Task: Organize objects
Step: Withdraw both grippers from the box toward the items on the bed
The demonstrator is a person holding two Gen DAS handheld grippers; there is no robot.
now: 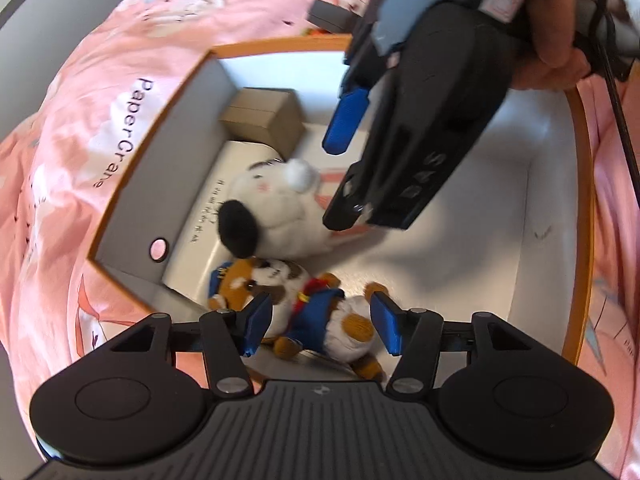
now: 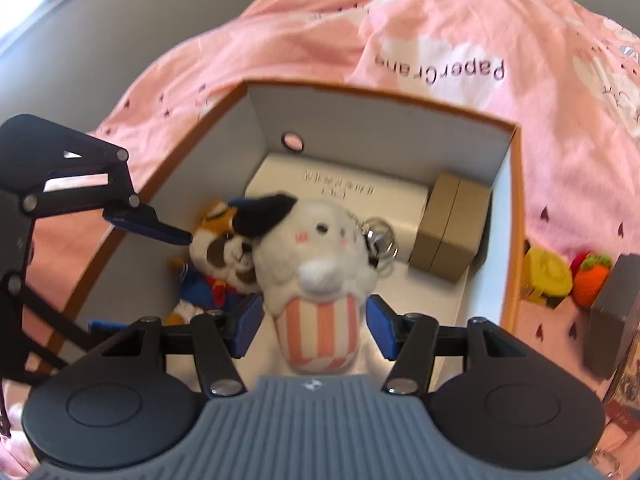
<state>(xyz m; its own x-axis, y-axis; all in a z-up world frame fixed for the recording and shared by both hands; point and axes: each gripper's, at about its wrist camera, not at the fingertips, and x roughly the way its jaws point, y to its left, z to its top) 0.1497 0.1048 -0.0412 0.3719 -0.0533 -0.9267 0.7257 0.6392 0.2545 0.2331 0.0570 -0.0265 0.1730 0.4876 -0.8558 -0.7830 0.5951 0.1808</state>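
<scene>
An orange-rimmed cardboard box [image 1: 132, 184] [image 2: 384, 120] lies on a pink bedspread. Inside lie a brown-and-white plush in blue clothes [image 1: 308, 308] [image 2: 218, 256] and a white popcorn-cup plush with a black ear [image 1: 280, 208] [image 2: 316, 264]. My left gripper [image 1: 320, 320] is open, its fingers on either side of the blue-clothed plush, just above it. My right gripper [image 2: 314, 328] is open, with the popcorn plush's striped cup between its fingers; it also shows in the left wrist view [image 1: 340, 176], over that plush.
A small brown carton [image 1: 266, 118] [image 2: 448, 228] and a flat white packet [image 1: 208, 216] [image 2: 340, 188] lie in the box. Outside the box, on the pink bedspread [image 2: 440, 24], are a yellow toy [image 2: 548, 274], a knitted strawberry [image 2: 592, 276] and a dark box [image 2: 616, 308].
</scene>
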